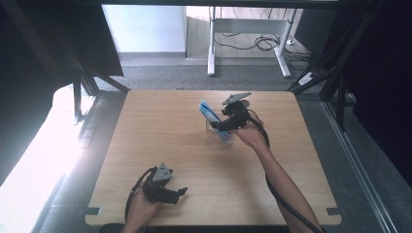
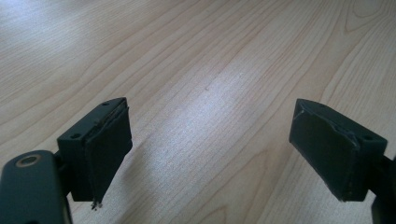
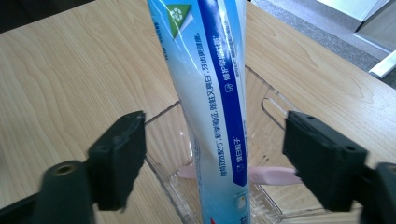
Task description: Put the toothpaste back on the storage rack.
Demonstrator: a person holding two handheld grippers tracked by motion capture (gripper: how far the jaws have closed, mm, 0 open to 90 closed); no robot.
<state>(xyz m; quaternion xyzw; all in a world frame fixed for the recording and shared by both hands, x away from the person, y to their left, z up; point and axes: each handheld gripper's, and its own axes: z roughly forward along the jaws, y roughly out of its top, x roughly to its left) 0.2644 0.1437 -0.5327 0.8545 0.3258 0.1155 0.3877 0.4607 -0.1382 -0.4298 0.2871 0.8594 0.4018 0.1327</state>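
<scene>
Blue-white toothpaste tube (image 3: 212, 107) standing tilted in clear container (image 3: 170, 186), dead centre between right tongs (image 3: 210, 163), jaws apart, untouching; left tongs (image 2: 210, 158) apart, far off.

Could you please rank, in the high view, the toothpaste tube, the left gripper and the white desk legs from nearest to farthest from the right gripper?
1. Toothpaste tube: leaning in the clear container, just left of the right gripper.
2. Left gripper: low on the near left of the table.
3. White desk legs: on the floor beyond the table's far edge.
</scene>
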